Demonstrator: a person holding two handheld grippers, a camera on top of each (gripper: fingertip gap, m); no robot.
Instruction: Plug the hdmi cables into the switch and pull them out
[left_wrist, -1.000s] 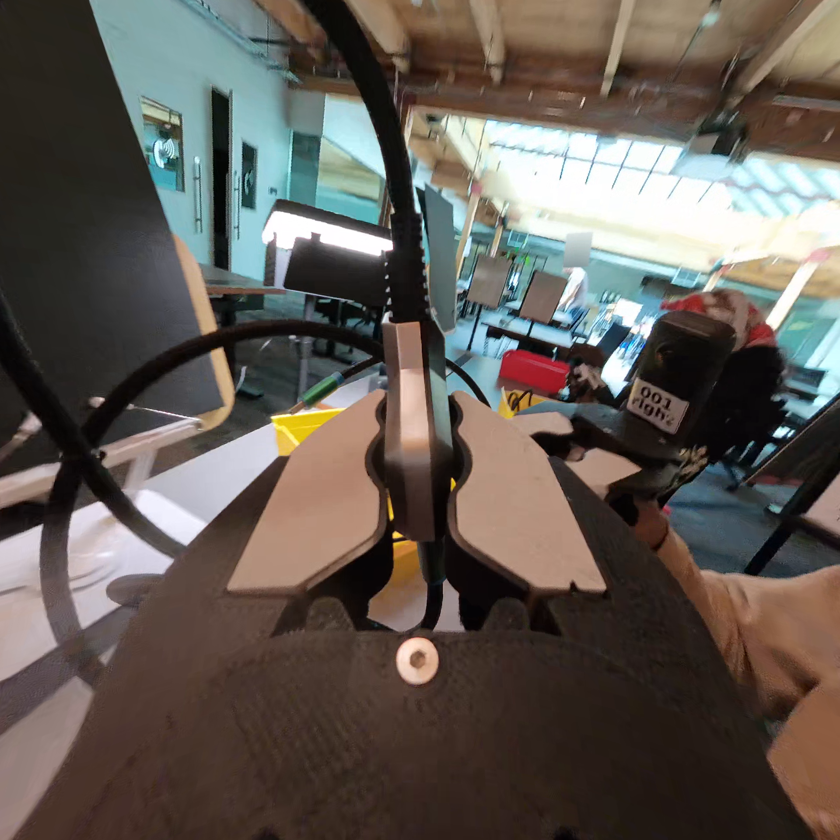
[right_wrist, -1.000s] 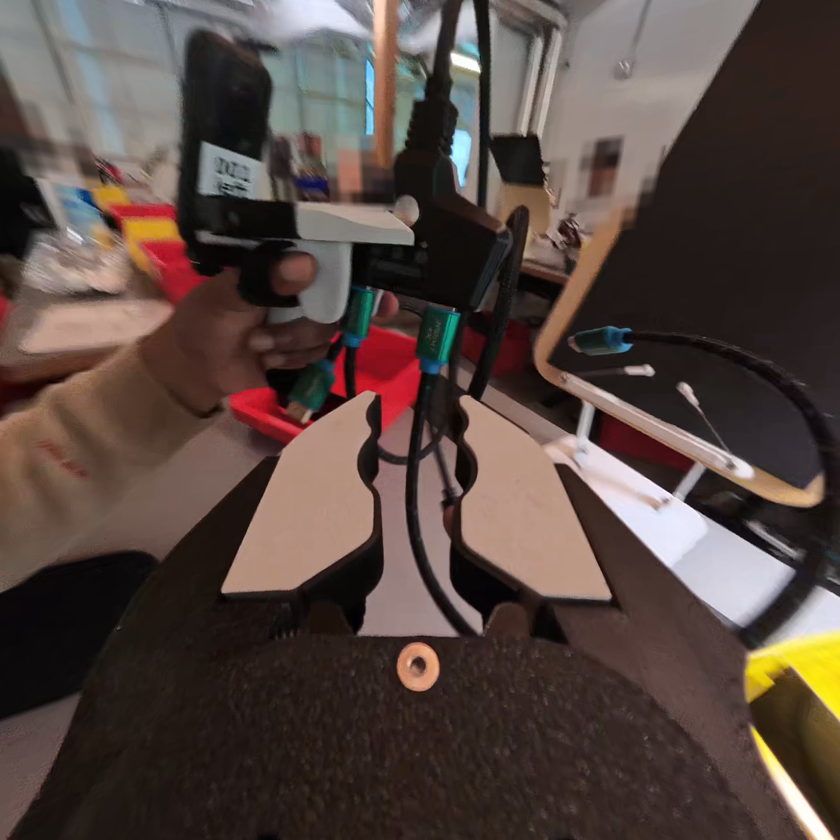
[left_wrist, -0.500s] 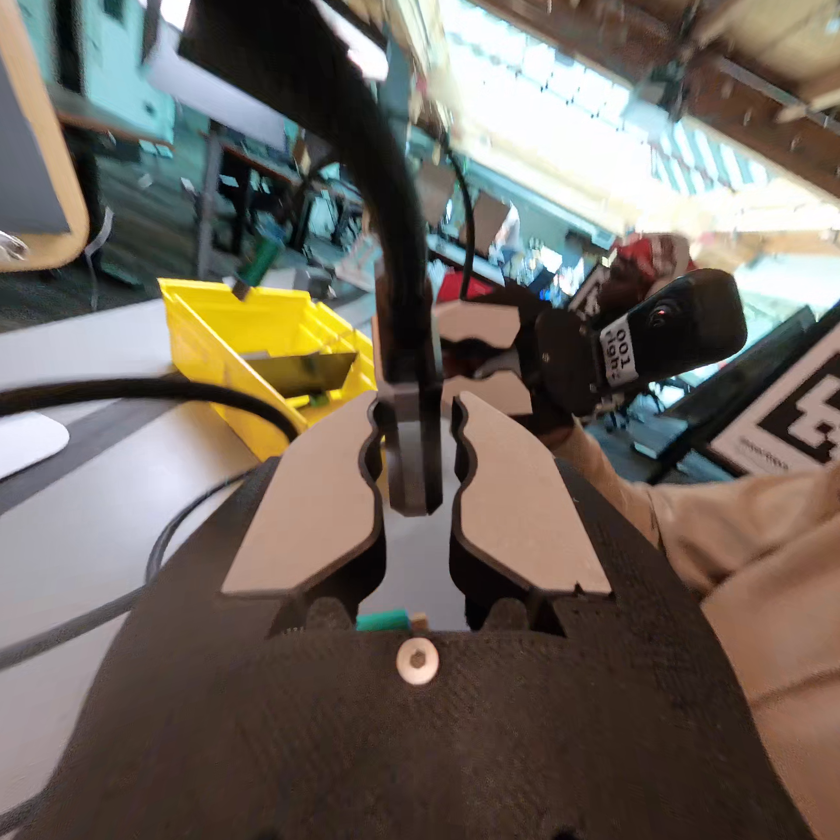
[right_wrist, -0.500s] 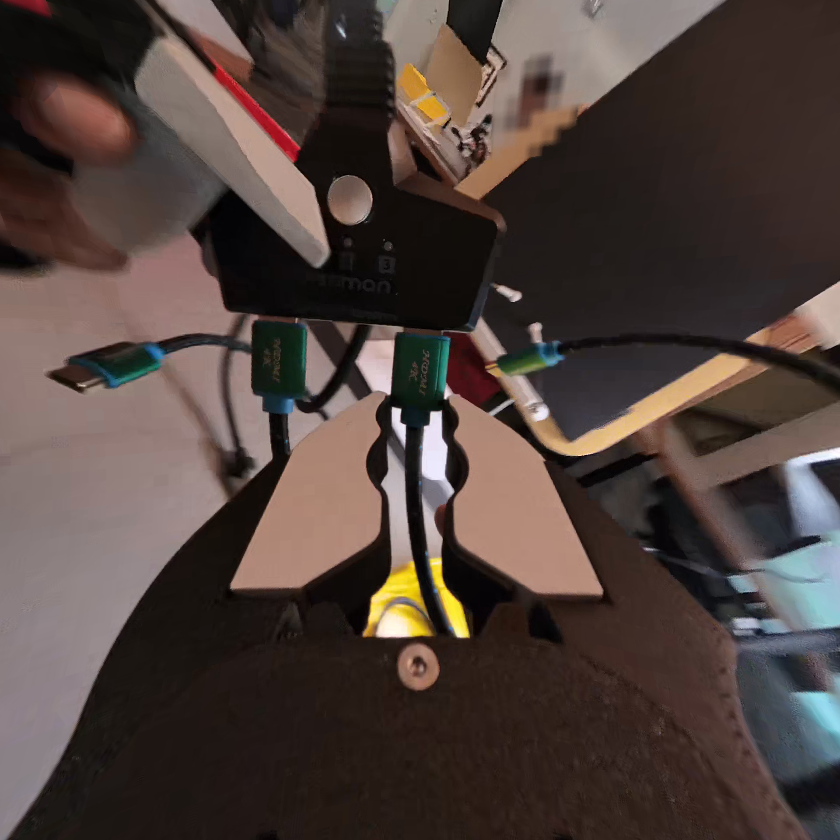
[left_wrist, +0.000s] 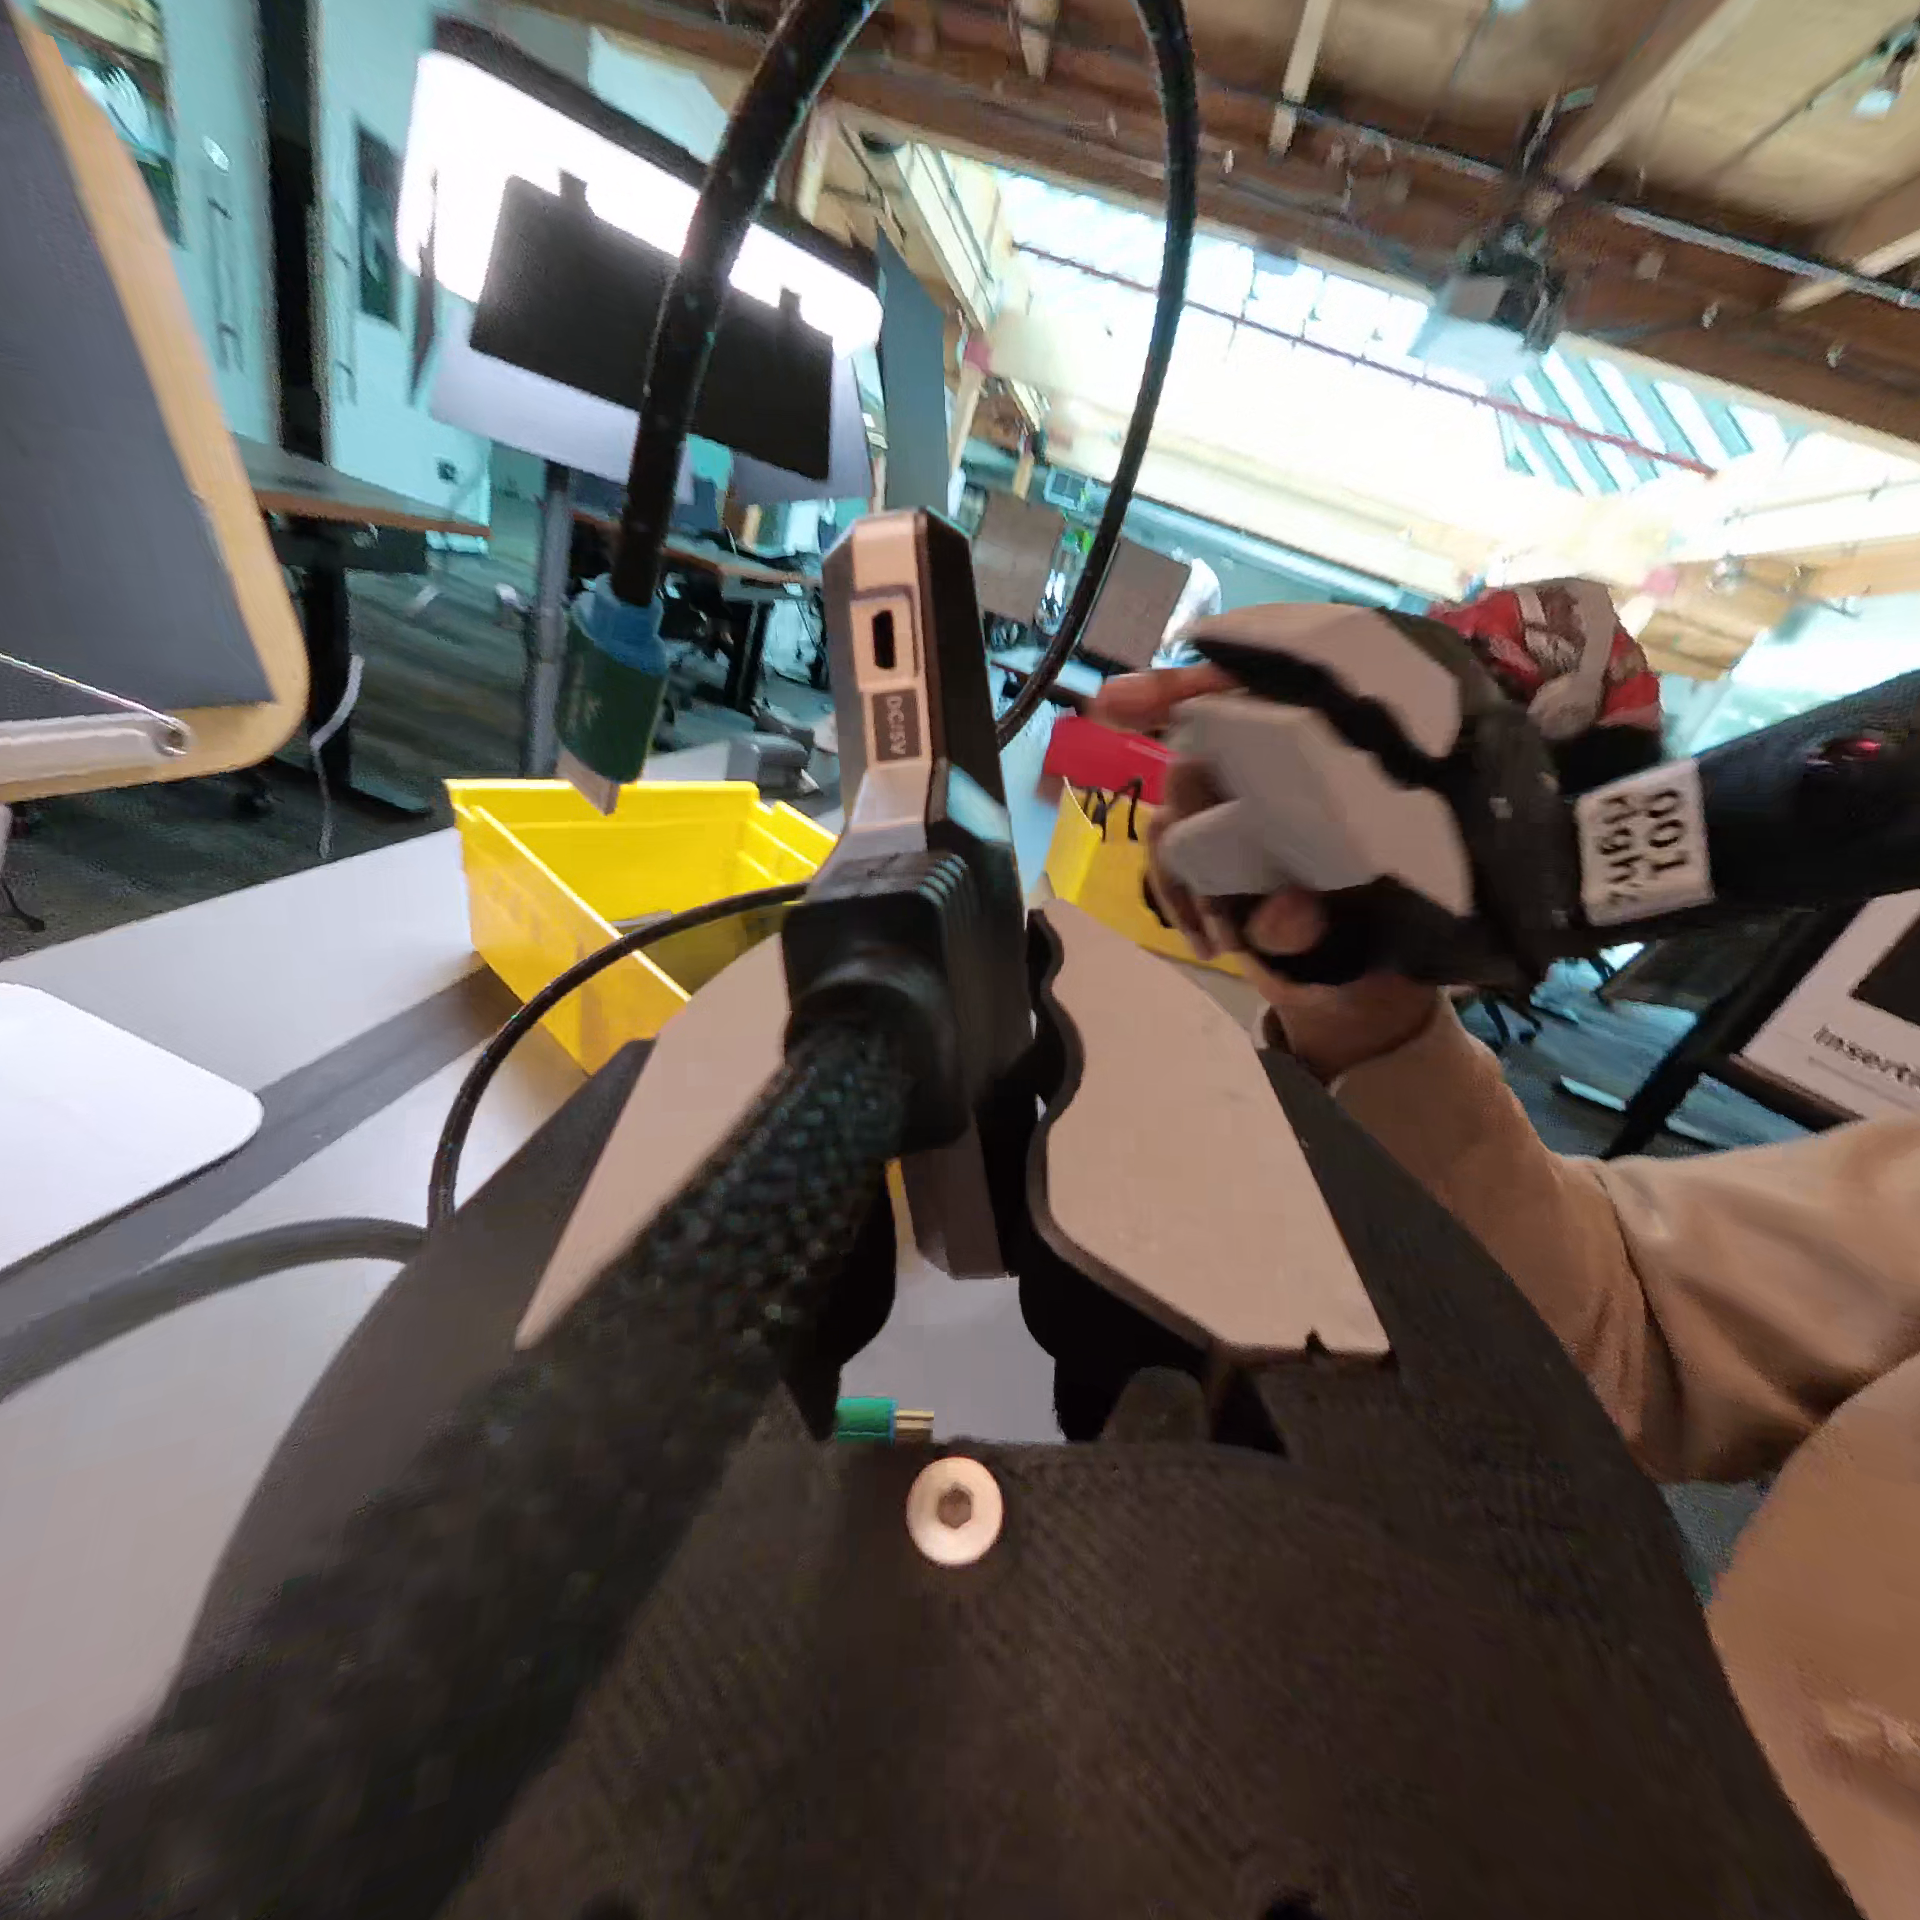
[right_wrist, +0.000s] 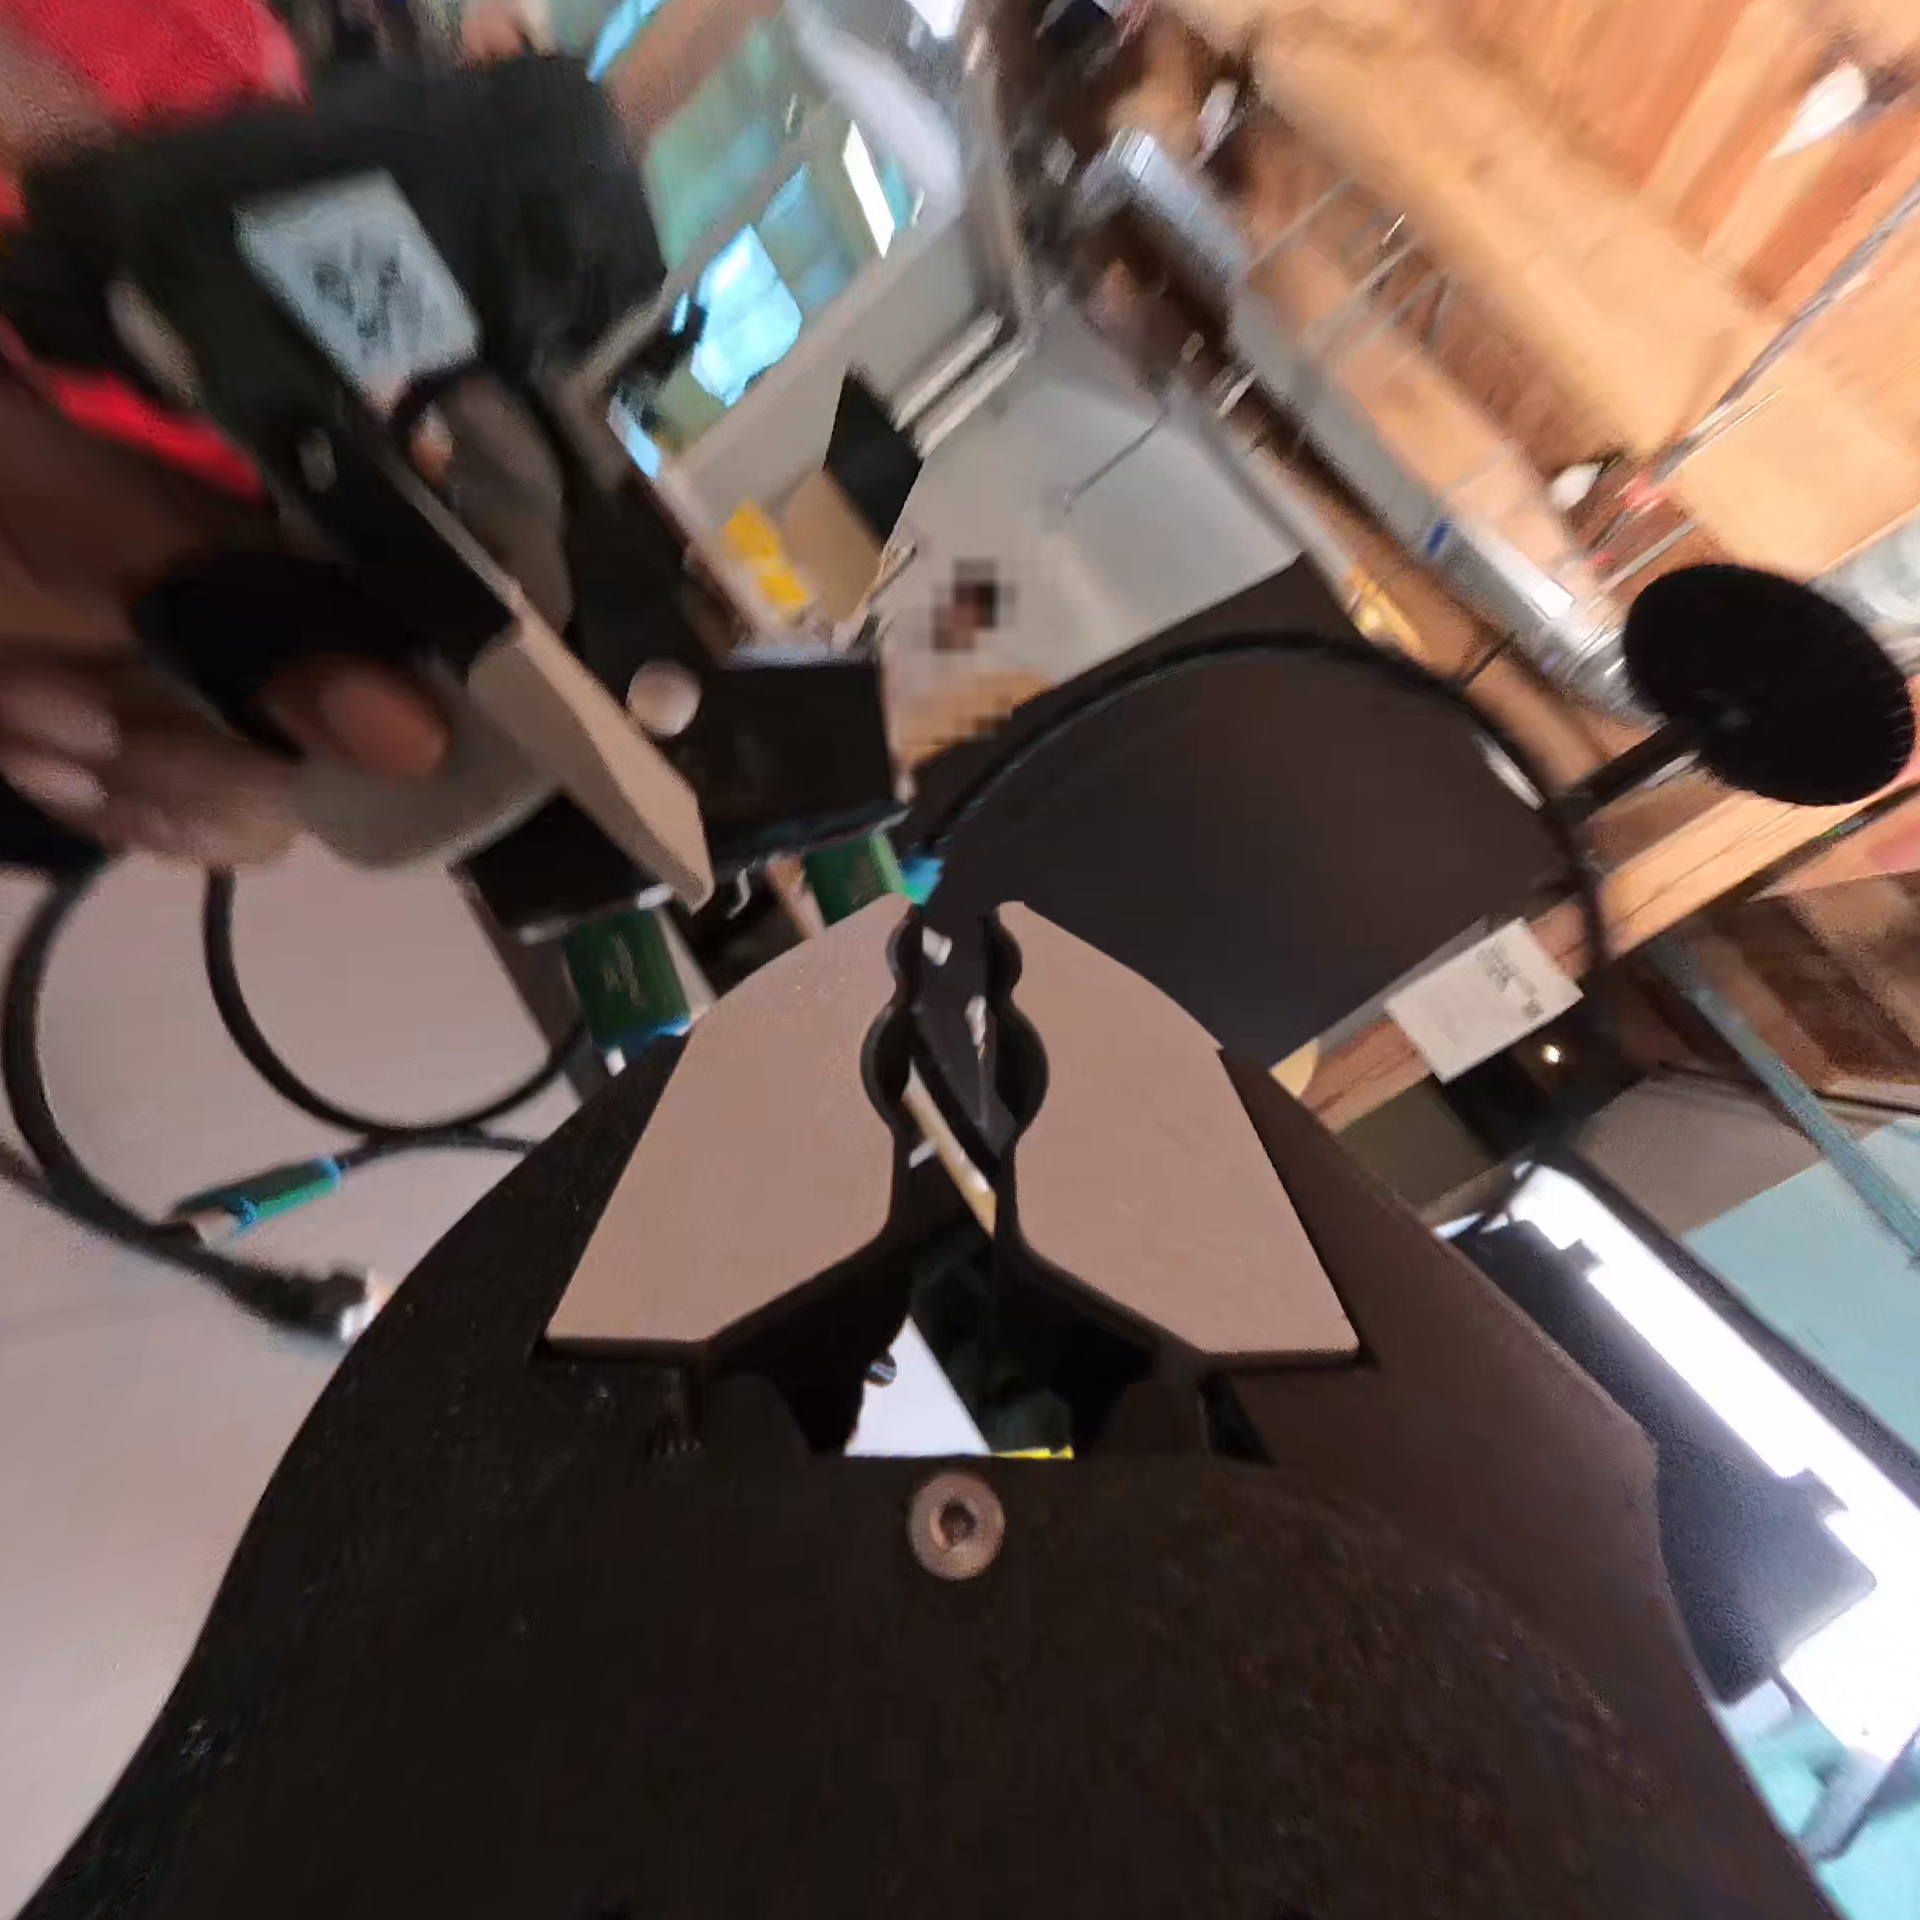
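two claws work one switch: the left claw (left_wrist: 935, 1070) clamps the switch (left_wrist: 914, 748) upright above the table (left_wrist: 343, 945), while the right claw (right_wrist: 951, 935) is pinched narrow on a thin cable (right_wrist: 1299, 665) just below the switch's green plugs (right_wrist: 623, 961), so the pull runs down the plug's length.

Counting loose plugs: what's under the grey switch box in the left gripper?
A green plug lies on the white table beneath the grey switch box; the left gripper hides its cable.

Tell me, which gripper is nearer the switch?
Left. The left gripper is clamped on the switch itself. The right gripper sits just off its cable end, pinching a thin cable.
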